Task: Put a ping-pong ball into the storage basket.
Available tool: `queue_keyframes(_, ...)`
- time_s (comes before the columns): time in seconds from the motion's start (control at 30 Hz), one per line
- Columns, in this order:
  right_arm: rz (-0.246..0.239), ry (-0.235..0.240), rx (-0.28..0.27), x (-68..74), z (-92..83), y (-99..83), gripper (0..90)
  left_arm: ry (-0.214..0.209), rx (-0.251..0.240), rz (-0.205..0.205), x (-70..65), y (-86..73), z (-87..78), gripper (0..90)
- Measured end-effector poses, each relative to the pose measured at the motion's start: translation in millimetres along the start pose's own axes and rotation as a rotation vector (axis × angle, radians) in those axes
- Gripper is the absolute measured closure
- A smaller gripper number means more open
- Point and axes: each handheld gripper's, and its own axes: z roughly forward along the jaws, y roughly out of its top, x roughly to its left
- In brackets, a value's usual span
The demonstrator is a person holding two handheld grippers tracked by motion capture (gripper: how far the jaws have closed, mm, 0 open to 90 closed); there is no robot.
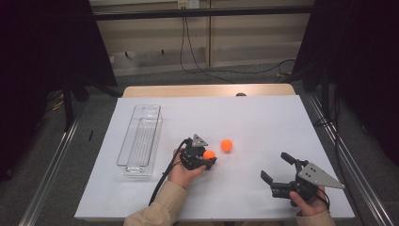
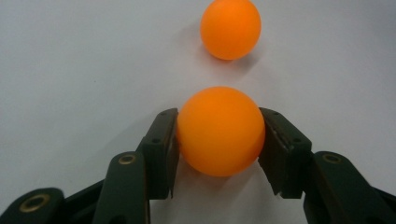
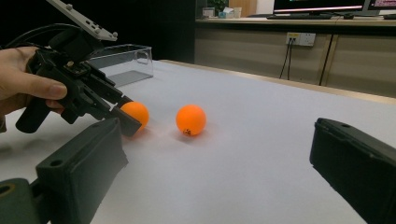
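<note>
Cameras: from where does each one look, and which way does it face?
High view: above the person's side, facing forward and down on the white table; both hands and forearms show.
Left gripper view: on the left gripper, along its jaws shut on the held orange ball.
Right gripper view: on the right gripper, facing across the table.
All share the free orange ball.

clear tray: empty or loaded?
Empty. The clear tray holds nothing; one orange ball lies on the table, another sits in the left gripper.

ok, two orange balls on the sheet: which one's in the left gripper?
The nearer ball, clamped between the left gripper pads. The other ball sits free on the white sheet just beyond it, untouched.
</note>
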Motion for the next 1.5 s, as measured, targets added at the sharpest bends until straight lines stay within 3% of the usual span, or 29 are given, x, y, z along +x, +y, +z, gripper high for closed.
queue_keyframes(0.23, 0.000, -0.001, 0.000, 0.0, -0.1, -0.1, 2.4, 0.002, -0.004, -0.005, 3.1, 0.8, -6.2, 50.7)
queue_keyframes(0.83, 0.002, -0.004, 0.000, -0.4, -0.1, -0.2, 2.3, -0.009, -0.036, -0.070, 16.0, 1.2, -24.1, 50.7)
queue_keyframes(1.5, 0.003, -0.004, -0.001, -0.6, -0.1, -0.1, 2.4, -0.004, -0.053, -0.094, 26.0, 3.7, -40.1, 50.8)
